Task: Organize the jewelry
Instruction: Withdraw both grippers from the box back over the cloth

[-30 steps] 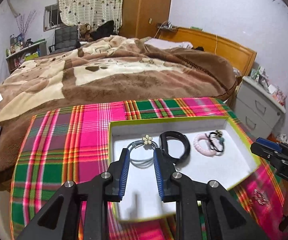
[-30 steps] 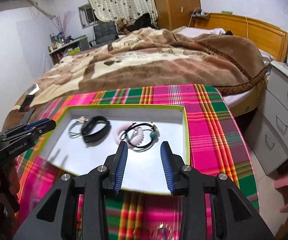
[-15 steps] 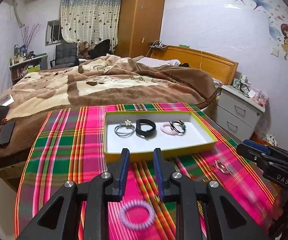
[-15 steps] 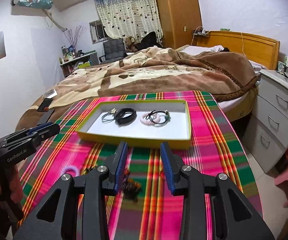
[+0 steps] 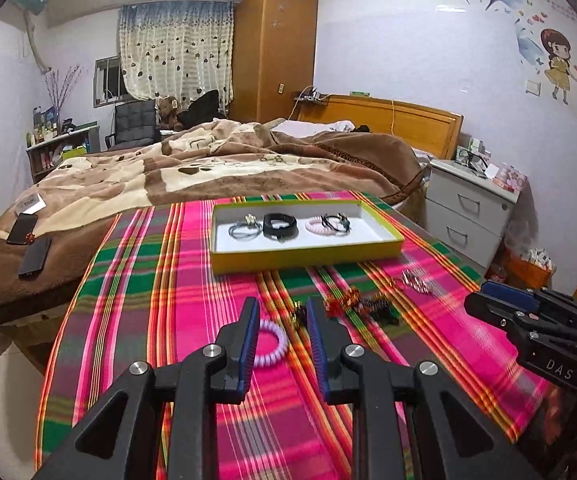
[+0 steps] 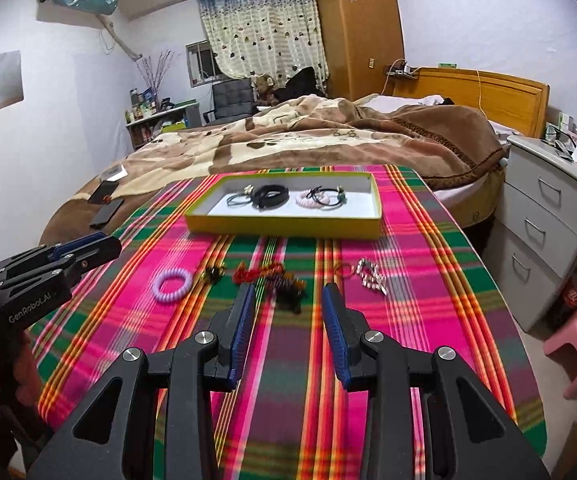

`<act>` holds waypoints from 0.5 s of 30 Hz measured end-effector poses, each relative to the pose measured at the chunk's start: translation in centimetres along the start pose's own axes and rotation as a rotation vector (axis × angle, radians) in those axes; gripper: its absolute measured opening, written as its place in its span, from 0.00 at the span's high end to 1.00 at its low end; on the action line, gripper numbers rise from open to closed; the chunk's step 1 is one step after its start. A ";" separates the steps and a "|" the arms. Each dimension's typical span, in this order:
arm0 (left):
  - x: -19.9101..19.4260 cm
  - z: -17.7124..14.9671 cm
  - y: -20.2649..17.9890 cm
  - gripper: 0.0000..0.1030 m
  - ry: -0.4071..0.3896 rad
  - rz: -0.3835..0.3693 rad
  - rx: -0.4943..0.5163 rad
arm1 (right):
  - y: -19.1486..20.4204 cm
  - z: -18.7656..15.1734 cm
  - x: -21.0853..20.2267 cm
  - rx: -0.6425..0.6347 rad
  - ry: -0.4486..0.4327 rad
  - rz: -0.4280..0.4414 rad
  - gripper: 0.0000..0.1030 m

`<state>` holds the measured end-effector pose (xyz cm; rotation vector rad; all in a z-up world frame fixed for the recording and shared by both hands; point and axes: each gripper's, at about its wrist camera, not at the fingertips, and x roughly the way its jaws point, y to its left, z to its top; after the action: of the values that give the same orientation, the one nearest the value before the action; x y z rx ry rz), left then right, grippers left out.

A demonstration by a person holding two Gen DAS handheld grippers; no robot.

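My left gripper (image 5: 280, 332) had its two blue fingers apart with nothing between them, and my right gripper (image 6: 288, 320) was the same, fingers apart and empty. A second before, both grippers were right over the yellow box (image 5: 308, 258), so close that the box filled most of what I saw. By now I had pulled both hands back toward me, and the box sat farther away on the bright checked cloth (image 5: 148, 280). That let me see the things that were still loose on the cloth. A purple curly hair tie (image 5: 270, 344) lay just in front of my left gripper. Near it were a small dark clip (image 6: 213, 274), a red piece (image 6: 256, 272), a dark clip with teeth (image 6: 288, 292) and a shiny silver piece (image 6: 372, 276). Inside the box there were already four things in a row: a grey hair tie, a black band, a pink curly tie and a black cord with a bead. So I think some of the job was done, and I had backed off to pick the next loose thing. The purple tie looked like the easiest one for my left gripper.
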<state>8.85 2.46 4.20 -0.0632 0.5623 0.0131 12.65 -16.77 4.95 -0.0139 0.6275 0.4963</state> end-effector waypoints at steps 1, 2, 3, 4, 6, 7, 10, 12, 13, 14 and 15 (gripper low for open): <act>-0.1 -0.3 -0.1 0.77 0.004 -0.002 0.002 | 0.1 -0.4 -0.2 0.004 0.003 0.004 0.66; -0.3 -0.7 -0.3 0.77 0.008 -0.005 0.003 | 0.1 -0.6 -0.3 0.009 0.007 0.009 0.66; -0.4 -1.0 -0.3 0.77 0.014 -0.008 0.003 | 0.1 -0.9 -0.5 0.012 0.011 0.015 0.66; -0.6 -1.2 -0.4 0.77 0.018 -0.011 0.004 | 0.2 -1.2 -0.7 0.013 0.012 0.018 0.66; -0.8 -1.7 -0.6 0.77 0.023 -0.008 0.012 | 0.3 -1.7 -0.9 0.008 0.016 0.016 0.66; -0.9 -2.0 -0.6 0.77 0.025 -0.008 0.013 | 0.3 -1.8 -1.1 0.006 0.017 0.014 0.66; -1.3 -2.4 -0.6 0.77 0.030 -0.017 0.012 | 0.4 -2.1 -1.4 0.000 0.017 0.015 0.65; -1.5 -2.6 -0.6 0.77 0.030 -0.016 0.014 | 0.5 -2.2 -1.6 -0.003 0.017 0.015 0.65; -1.5 -2.7 -0.6 0.77 0.032 -0.017 0.014 | 0.5 -2.3 -1.7 -0.004 0.018 0.014 0.65; -1.5 -2.8 -0.6 0.77 0.034 -0.018 0.013 | 0.5 -2.3 -1.7 -0.004 0.018 0.014 0.65; -1.5 -2.8 -0.6 0.77 0.035 -0.019 0.014 | 0.5 -2.3 -1.6 -0.006 0.019 0.014 0.65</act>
<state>6.10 1.66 2.67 -0.0553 0.5966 -0.0102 9.96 -17.38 4.07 -0.0197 0.6455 0.5123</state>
